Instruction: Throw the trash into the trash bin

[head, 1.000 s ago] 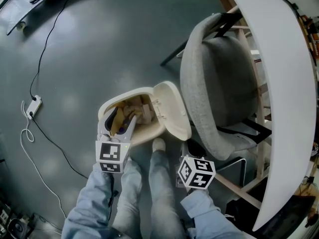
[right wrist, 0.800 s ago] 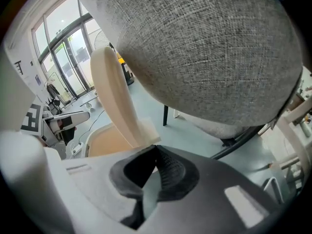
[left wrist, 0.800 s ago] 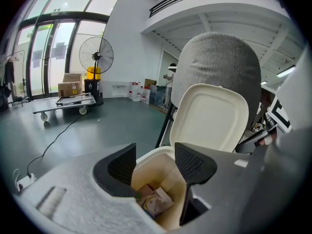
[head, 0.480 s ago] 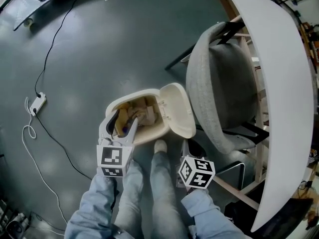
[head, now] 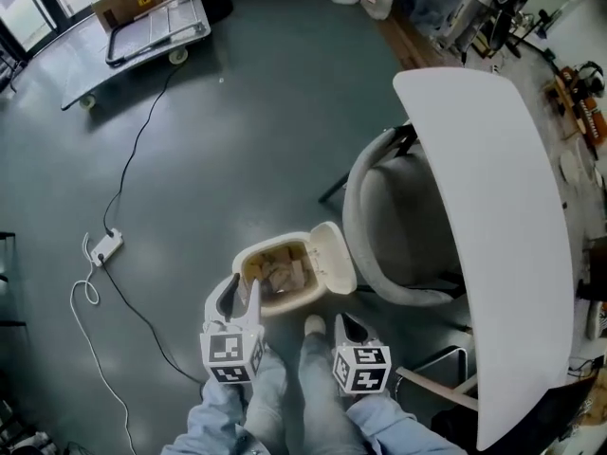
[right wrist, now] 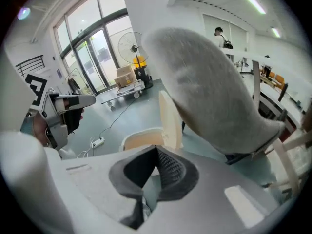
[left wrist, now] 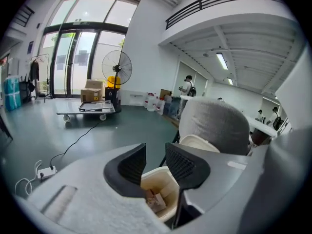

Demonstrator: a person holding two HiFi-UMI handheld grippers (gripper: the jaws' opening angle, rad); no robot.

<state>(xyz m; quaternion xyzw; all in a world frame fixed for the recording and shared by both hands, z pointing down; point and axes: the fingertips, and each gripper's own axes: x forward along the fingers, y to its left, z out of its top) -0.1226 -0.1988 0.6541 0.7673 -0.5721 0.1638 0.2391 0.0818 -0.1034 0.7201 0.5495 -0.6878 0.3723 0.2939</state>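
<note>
Grey chair (head: pixel 417 226) just beside trash bin (head: pixel 282 307) (lid (head: pixel 334 257) open)

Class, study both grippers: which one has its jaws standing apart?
The left gripper: its jaws, though they have just been closing, show an empty gap between them. The right gripper has jaws that meet at their tips.
</note>
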